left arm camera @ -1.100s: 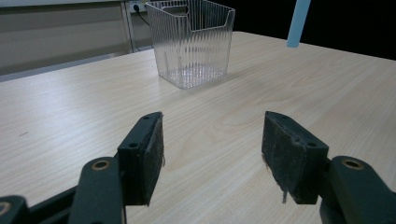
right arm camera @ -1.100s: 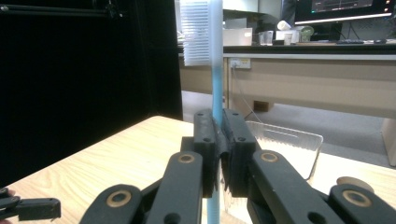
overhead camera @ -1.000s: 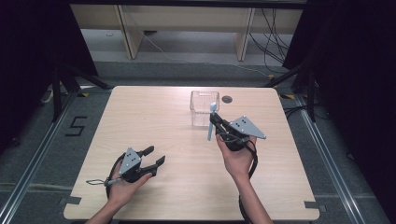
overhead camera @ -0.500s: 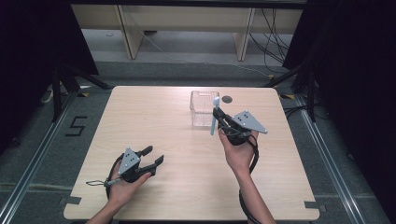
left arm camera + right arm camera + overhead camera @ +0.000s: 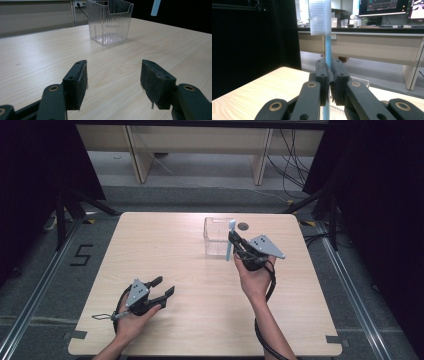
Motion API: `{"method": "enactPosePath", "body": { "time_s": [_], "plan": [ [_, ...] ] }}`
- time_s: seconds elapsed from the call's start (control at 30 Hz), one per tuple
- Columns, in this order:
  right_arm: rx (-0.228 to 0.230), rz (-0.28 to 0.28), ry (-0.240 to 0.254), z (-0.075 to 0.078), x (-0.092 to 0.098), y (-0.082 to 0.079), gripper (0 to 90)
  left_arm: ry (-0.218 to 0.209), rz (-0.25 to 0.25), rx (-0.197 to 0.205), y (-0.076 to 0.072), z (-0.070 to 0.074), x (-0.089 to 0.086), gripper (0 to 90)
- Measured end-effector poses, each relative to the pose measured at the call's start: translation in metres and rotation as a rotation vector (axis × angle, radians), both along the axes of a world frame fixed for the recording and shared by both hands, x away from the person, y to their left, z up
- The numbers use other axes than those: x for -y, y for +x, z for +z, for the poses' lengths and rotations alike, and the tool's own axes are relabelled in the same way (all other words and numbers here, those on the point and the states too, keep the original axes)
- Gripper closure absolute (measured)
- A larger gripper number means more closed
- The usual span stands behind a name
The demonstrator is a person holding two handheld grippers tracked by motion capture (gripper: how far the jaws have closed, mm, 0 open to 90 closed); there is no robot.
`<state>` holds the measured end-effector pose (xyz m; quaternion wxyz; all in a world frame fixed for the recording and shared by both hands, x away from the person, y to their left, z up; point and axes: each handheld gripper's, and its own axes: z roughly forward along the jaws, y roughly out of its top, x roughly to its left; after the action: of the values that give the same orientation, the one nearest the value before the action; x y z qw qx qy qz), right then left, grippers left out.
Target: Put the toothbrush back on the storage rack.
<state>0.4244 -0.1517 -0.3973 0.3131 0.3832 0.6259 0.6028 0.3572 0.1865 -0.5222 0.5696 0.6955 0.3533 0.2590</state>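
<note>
While clamped in the right claw [image 5: 328,82], the toothbrush [image 5: 325,37] stands upright, bristles topmost.

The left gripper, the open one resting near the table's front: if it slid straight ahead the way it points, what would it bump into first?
Probably the clear ribbed container, a little left of dead ahead of the left gripper; bare table lies before it.

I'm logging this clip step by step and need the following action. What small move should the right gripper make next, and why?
Probably carry the toothbrush a little further left, over the clear container's open top, then lower it in. The right gripper is clamped on the handle with the bristles up, beside the container's right wall, and the container looks empty. The left gripper rests open, far off.
</note>
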Motion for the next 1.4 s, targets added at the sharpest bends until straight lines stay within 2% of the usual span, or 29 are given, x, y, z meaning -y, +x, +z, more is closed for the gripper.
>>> {"method": "enactPosePath", "body": {
  "time_s": [0.1, 0.13, 0.23, 0.27, 0.3, 0.37, 0.43, 0.57, 0.7, 0.77, 0.8, 1.0, 1.03, 1.2, 1.23, 1.33, 1.4],
  "plan": [
    [0.023, 0.006, -0.003, 0.001, 0.000, 0.004, 85.7, 0.001, 0.000, 0.001, 0.000, 0.000, 0.000, 38.2],
    [0.003, 0.004, 0.011, 0.002, -0.001, 0.004, 85.7, 0.001, 0.000, 0.001, 0.000, 0.000, 0.000, 38.2],
    [0.002, -0.001, 0.011, 0.003, -0.003, 0.006, 85.7, 0.000, 0.001, 0.000, 0.000, 0.000, 0.000, 38.2],
    [0.004, -0.005, 0.003, 0.004, -0.003, 0.007, 85.7, 0.000, 0.001, 0.000, 0.000, 0.000, 0.000, 38.2],
    [0.026, -0.005, -0.006, 0.004, -0.002, 0.009, 85.7, 0.001, 0.001, 0.000, 0.000, 0.000, 0.000, 38.1],
    [0.010, -0.002, 0.016, 0.005, -0.003, 0.010, 85.7, 0.002, 0.001, 0.001, 0.000, 0.000, 0.000, 38.1],
    [0.020, -0.003, 0.003, 0.007, -0.002, 0.012, 85.7, 0.003, 0.001, 0.002, 0.000, 0.000, 0.000, 38.1],
    [0.030, -0.015, 0.007, 0.009, -0.002, 0.016, 85.7, 0.003, 0.001, 0.002, 0.000, 0.000, 0.000, 38.0],
    [0.022, -0.014, 0.015, 0.010, -0.001, 0.019, 85.7, 0.003, 0.001, 0.001, 0.000, 0.000, 0.000, 37.9],
    [0.024, -0.025, -0.004, 0.010, 0.000, 0.020, 85.7, 0.003, 0.001, 0.001, 0.000, 0.000, 0.000, 37.9],
    [0.024, -0.022, 0.018, 0.010, -0.001, 0.022, 85.7, 0.004, 0.001, 0.001, 0.000, 0.000, 0.000, 37.8],
    [0.020, -0.029, 0.010, 0.013, 0.000, 0.026, 85.7, 0.004, 0.002, 0.000, 0.000, 0.000, 0.001, 37.7],
    [0.033, -0.038, 0.015, 0.013, -0.001, 0.027, 85.7, 0.002, 0.002, 0.000, 0.000, 0.000, 0.001, 37.7],
    [0.034, -0.035, 0.029, 0.012, -0.001, 0.032, 85.7, 0.001, 0.002, 0.000, 0.000, 0.000, 0.001, 37.7],
    [0.047, -0.037, 0.026, 0.012, -0.001, 0.034, 85.7, 0.002, 0.002, -0.001, 0.000, 0.000, 0.001, 37.6],
    [0.038, -0.044, 0.032, 0.012, -0.001, 0.036, 85.6, 0.002, 0.003, -0.001, 0.000, 0.000, 0.001, 37.6],
    [0.045, -0.046, 0.019, 0.013, 0.000, 0.039, 85.6, 0.002, 0.003, -0.001, -0.001, 0.000, 0.001, 37.6]
  ]
}}
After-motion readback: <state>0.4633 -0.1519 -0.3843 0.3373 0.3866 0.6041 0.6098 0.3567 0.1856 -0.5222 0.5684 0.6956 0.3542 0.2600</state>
